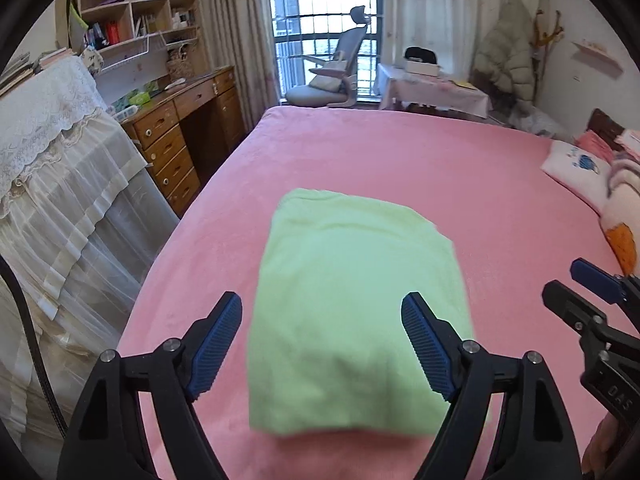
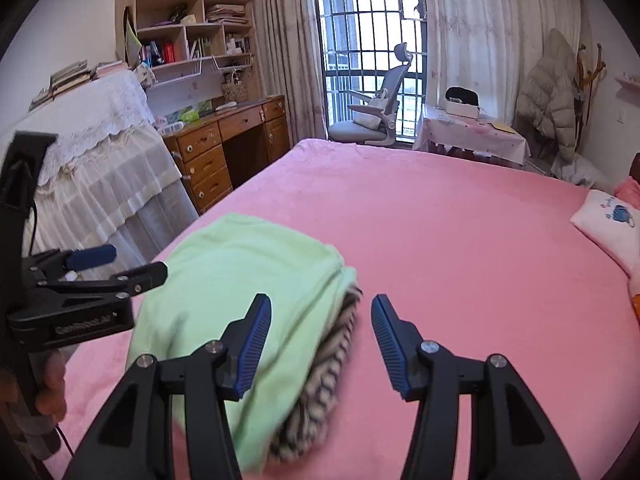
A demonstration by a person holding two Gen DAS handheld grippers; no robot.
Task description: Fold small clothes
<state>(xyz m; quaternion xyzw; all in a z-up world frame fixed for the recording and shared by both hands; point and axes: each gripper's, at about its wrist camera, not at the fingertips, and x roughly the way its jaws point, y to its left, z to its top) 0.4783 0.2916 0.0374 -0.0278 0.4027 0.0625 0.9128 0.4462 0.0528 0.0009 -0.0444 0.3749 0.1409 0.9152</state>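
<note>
Folded green garment [image 1: 352, 300] lies on the pink bed [image 1: 460, 184], a striped piece [image 2: 332, 364] showing beneath its right edge. Left gripper [image 1: 322, 344] and right gripper [image 2: 318, 344] hover, jaws wide, empty. Risk: an off-centre pinch could drag layers apart.

- Folded garment [image 1: 352, 312] lies on the bed [image 1: 460, 168], lower centre of my left view, atop a striped piece [image 2: 328, 380].
- My left gripper [image 1: 322, 344] straddles it; right gripper [image 2: 320, 344] just right.
- Desk [image 1: 180, 136] left; chair [image 1: 336, 76] behind; pillow [image 1: 576, 168] right.
</note>
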